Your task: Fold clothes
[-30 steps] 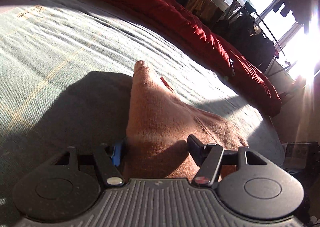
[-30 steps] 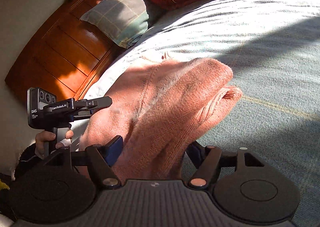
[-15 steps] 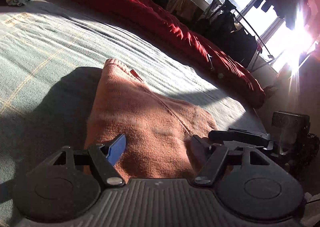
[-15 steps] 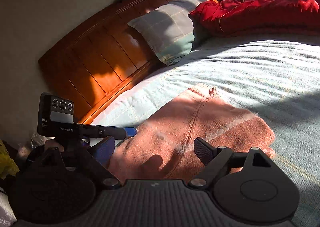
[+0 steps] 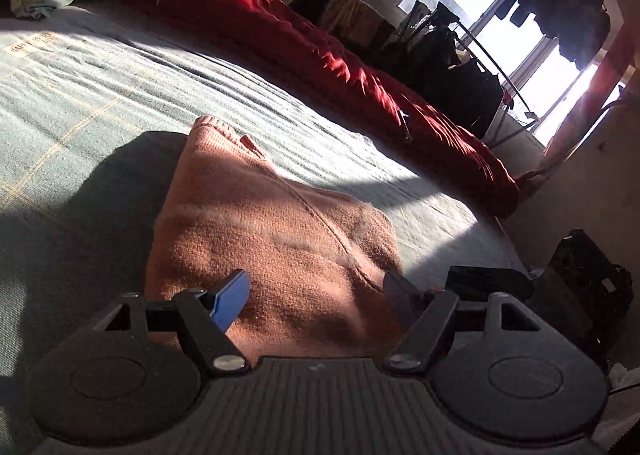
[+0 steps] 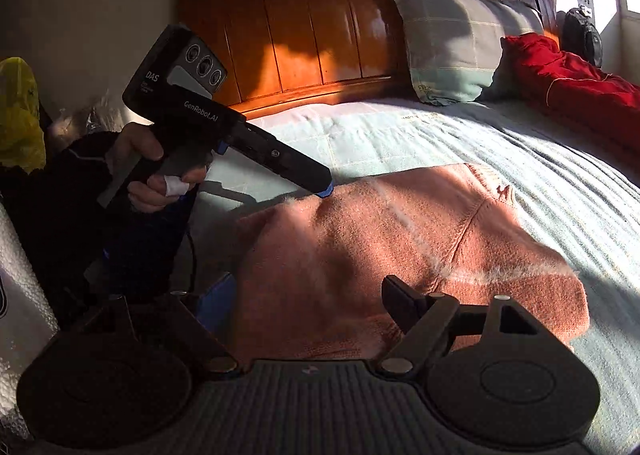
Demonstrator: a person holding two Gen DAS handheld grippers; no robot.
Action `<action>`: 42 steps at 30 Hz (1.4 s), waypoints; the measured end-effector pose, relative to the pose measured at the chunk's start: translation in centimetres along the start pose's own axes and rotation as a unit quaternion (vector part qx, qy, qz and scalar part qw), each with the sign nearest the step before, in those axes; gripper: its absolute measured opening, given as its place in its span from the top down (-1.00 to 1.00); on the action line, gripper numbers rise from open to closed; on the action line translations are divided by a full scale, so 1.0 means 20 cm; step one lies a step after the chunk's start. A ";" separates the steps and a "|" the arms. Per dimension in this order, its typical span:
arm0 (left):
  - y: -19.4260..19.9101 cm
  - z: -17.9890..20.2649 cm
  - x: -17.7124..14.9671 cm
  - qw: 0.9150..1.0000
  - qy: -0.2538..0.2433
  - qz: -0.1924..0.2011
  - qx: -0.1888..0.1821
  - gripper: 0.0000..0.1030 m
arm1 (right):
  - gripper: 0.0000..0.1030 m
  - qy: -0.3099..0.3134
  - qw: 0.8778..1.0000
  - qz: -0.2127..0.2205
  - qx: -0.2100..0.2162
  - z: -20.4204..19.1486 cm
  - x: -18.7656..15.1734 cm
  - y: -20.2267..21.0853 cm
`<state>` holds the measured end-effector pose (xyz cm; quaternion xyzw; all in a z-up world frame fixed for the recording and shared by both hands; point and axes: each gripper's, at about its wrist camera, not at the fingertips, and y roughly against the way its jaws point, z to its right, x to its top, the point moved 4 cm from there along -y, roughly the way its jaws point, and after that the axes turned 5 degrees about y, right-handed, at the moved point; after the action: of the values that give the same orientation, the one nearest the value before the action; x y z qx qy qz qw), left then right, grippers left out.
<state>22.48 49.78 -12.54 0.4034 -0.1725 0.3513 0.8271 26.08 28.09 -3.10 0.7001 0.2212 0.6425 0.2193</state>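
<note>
Across the lower middle of the left wrist view, the folded sweater (image 5: 272, 231) lay on the bed (image 5: 80, 103), the left gripper (image 5: 316, 291) over its near edge, jaws spread. At right-view centre, the right gripper (image 6: 304, 301) likewise stood spread over the sweater, gripping nothing.

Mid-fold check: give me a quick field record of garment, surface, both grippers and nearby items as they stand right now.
garment: orange knit sweater, folded into a compact bundle, lying flat
surface: pale green bedspread on a bed with a wooden headboard
left gripper: open, fingers either side of the sweater's near edge, nothing clamped
right gripper: open, over the sweater's near edge, nothing clamped
nearby: red quilt along the bed's far side; checked pillow at the headboard
background: clothes rack by the window
</note>
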 end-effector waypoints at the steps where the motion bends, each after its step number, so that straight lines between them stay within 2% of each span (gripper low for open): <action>1: 0.00 -0.02 -0.02 1.000 0.011 0.000 0.005 -0.45 | -0.63 0.021 0.999 -0.024 0.000 -0.02 -0.04 -0.03; 2: 0.01 -0.05 -0.05 1.000 0.025 0.000 0.009 -0.45 | -0.63 0.038 0.998 -0.041 -0.003 -0.03 -0.08 -0.05; 5: 0.04 -0.11 -0.13 0.998 0.064 0.003 0.021 -0.45 | -0.63 0.045 0.998 -0.042 0.010 -0.03 -0.14 -0.01; 8: 0.12 -0.02 -0.13 0.997 0.062 0.028 0.023 -0.45 | -0.63 0.046 0.998 -0.039 0.016 -0.02 -0.08 0.03; 11: 0.10 0.08 -0.15 0.998 0.054 0.027 0.005 -0.50 | -0.63 0.027 0.998 -0.034 0.033 0.00 -0.07 0.03; 12: 0.09 0.10 -0.17 0.998 0.056 0.023 0.005 -0.50 | -0.63 0.019 0.998 -0.034 0.039 0.01 -0.07 0.02; 15: -0.01 0.03 -0.28 0.994 0.093 -0.017 0.047 -0.48 | -0.64 0.009 0.998 -0.031 0.054 0.03 -0.09 0.02; 16: -0.03 0.02 -0.32 0.993 0.106 -0.021 0.051 -0.48 | -0.64 0.007 0.998 -0.031 0.058 0.04 -0.10 0.02; 19: 0.05 0.04 -0.35 0.991 0.123 0.013 0.045 -0.49 | -0.64 0.006 0.997 -0.032 0.070 0.05 -0.10 0.03; 21: 0.12 0.08 -0.30 0.991 0.110 0.055 0.052 -0.50 | -0.64 0.006 0.997 -0.031 0.077 0.05 -0.10 0.03; 23: 0.14 0.07 -0.25 0.990 0.108 0.074 0.062 -0.50 | -0.64 0.005 0.996 -0.030 0.082 0.05 -0.09 0.02; 25: 0.11 0.01 -0.23 0.986 0.129 0.070 0.078 -0.50 | -0.65 0.002 0.996 -0.027 0.086 0.06 -0.10 0.02; 26: 0.09 -0.03 -0.24 0.982 0.144 0.062 0.103 -0.48 | -0.65 -0.001 0.996 -0.025 0.088 0.06 -0.10 0.03; 27: 0.09 -0.06 -0.27 0.980 0.155 0.059 0.114 -0.36 | -0.65 -0.003 0.996 -0.023 0.090 0.07 -0.10 0.04; 30: 0.16 -0.03 -0.33 0.975 0.171 0.082 0.116 -0.39 | -0.65 -0.011 0.995 -0.016 0.097 0.08 -0.11 0.06; 31: 0.18 0.00 -0.34 0.974 0.170 0.090 0.123 -0.39 | -0.65 -0.013 0.995 -0.014 0.099 0.08 -0.12 0.07; 34: 0.17 0.12 -0.32 0.977 0.134 0.100 0.132 -0.45 | -0.65 -0.017 0.995 0.002 0.103 0.09 -0.08 0.13; 39: -0.01 0.42 -0.33 0.986 0.039 0.098 0.131 -0.46 | -0.74 -0.061 0.995 0.010 0.075 0.26 -0.11 0.19; 42: -0.13 0.51 -0.41 0.988 0.027 0.090 0.124 -0.46 | -0.75 -0.086 0.994 0.014 0.058 0.35 -0.13 0.22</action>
<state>18.71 37.01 -12.30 0.4758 -0.1407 0.4539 0.7401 33.05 22.80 -3.20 0.7677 0.2285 0.5686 0.1871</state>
